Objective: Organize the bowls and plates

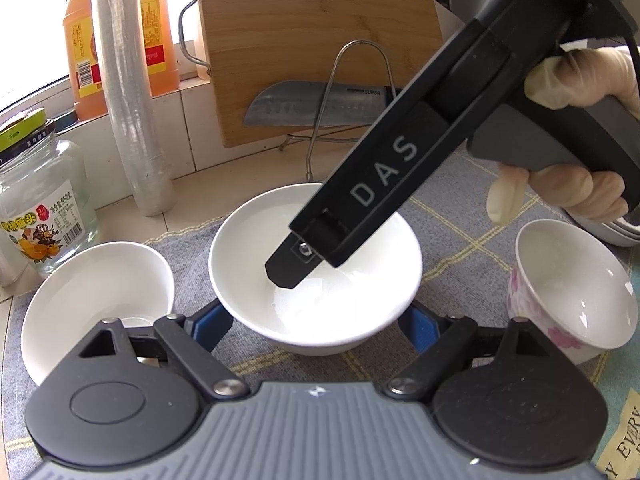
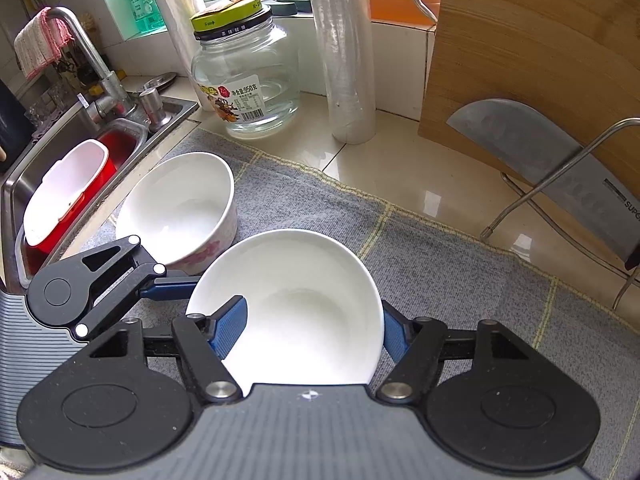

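Left wrist view: the left hand-held gripper (image 1: 316,326) stands wide open, its blue fingers (image 1: 212,326) on either side of a plain white bowl (image 1: 316,276) that rests on a grey checked cloth (image 1: 460,216) on the bench. Whether the pads touch the bowl's wall cannot be told. From the upper right, the right hand-held gripper (image 1: 294,266) reaches down into that same bowl, one black finger inside the rim, held by a gloved hand (image 1: 576,84).

Right wrist view: the right hand-held gripper (image 2: 310,330) is closed on the rim of the white bowl, one blue finger (image 2: 230,330) pressed against the inside wall and the other against the outside. The bowl appears tilted toward the camera. The left hand-held gripper's finger (image 2: 172,284) shows beside the bowl's outer left side.

A second white bowl (image 1: 96,300) sits to the left on the cloth, and a bowl with pink flowers (image 1: 568,292) sits to the right, both apart from the middle one. Behind them stand a glass jar (image 1: 40,204), a roll of plastic wrap (image 1: 128,80), a wooden cutting board (image 1: 316,40) and a cleaver (image 1: 316,104) in a wire rack.
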Available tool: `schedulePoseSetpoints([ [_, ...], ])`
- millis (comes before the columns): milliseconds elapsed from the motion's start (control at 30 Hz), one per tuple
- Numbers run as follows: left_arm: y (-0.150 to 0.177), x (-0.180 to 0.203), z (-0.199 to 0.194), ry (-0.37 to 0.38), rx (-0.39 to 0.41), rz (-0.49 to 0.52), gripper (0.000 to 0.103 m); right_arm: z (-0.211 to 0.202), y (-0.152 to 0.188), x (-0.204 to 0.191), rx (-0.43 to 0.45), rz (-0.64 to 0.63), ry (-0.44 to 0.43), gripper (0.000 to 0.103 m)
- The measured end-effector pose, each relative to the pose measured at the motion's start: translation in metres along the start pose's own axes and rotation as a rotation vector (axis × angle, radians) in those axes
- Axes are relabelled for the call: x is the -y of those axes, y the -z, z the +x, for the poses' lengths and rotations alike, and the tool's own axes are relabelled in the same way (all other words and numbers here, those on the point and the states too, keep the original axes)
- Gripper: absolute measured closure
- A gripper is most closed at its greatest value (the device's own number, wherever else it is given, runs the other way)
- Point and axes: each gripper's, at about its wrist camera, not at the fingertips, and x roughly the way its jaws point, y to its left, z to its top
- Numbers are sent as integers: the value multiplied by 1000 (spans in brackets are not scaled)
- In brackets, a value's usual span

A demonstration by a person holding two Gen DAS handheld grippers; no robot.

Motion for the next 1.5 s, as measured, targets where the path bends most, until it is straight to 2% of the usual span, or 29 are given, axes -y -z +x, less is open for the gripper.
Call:
schedulePoseSetpoints([
  [467,-6,9,-13,30,-15,36,14,-15,11,4,7,81,-21,28],
  [767,-15,21,-28,66,-15,63,14,-40,23,6,37,151,-28,28],
  [1133,-30,49,-54,119,2,130,14,-89,48,-1,100,166,44,28],
  [1500,-38,90,-54,225,12,203,14,-129,92,12,136,247,140,28],
])
